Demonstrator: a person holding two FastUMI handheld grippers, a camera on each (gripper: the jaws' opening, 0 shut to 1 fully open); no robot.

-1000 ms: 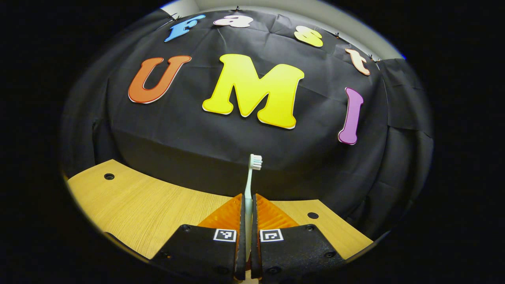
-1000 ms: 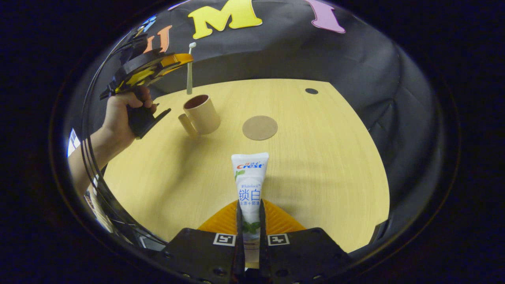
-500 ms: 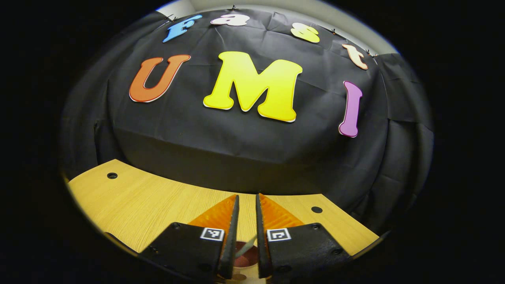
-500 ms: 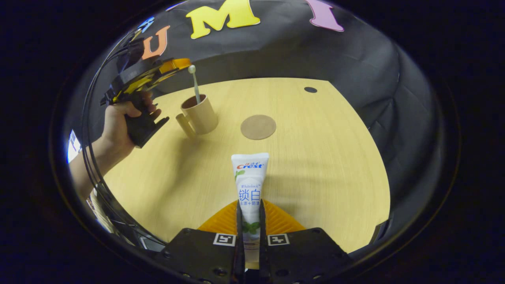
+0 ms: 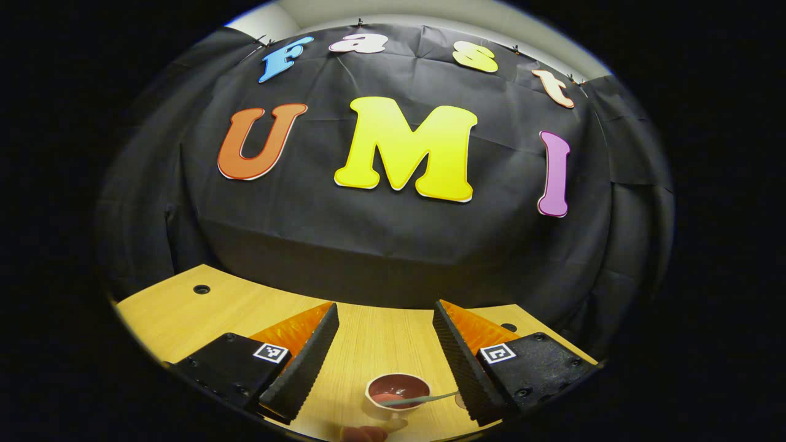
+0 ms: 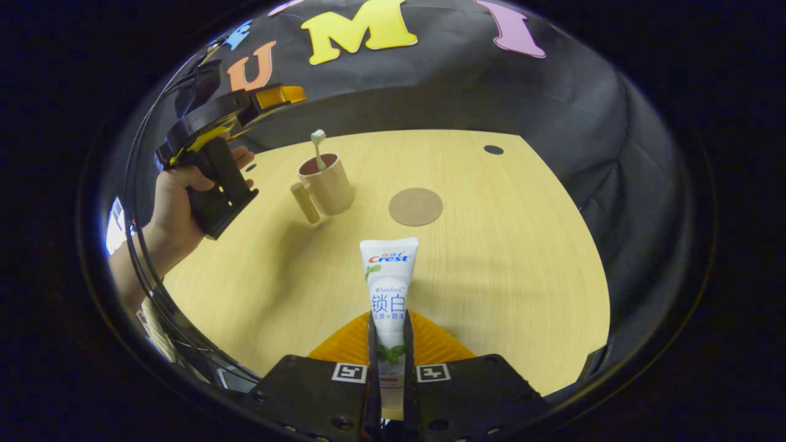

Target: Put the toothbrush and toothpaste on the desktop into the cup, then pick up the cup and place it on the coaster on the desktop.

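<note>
A tan cup (image 6: 328,183) with a side handle stands on the wooden desktop (image 6: 491,258), and the white toothbrush (image 6: 318,147) leans inside it, head up. In the left gripper view the cup (image 5: 396,393) sits low between the wide-apart fingers, with the toothbrush handle (image 5: 424,399) across its rim. My left gripper (image 5: 385,350) is open and hovers above the cup; it also appears held by a hand (image 6: 178,196) in the right gripper view. My right gripper (image 6: 388,344) is shut on a white toothpaste tube (image 6: 389,282) pointing toward the round brown coaster (image 6: 416,206).
The coaster lies just right of the cup on the desktop. Small dark holes (image 6: 493,149) mark the far corners of the desktop (image 5: 201,288). The black cloth wall rises behind the far edge.
My left gripper opened and let the toothbrush drop into the cup, then rose and drew back a little. The right gripper kept hold of the toothpaste and barely moved.
</note>
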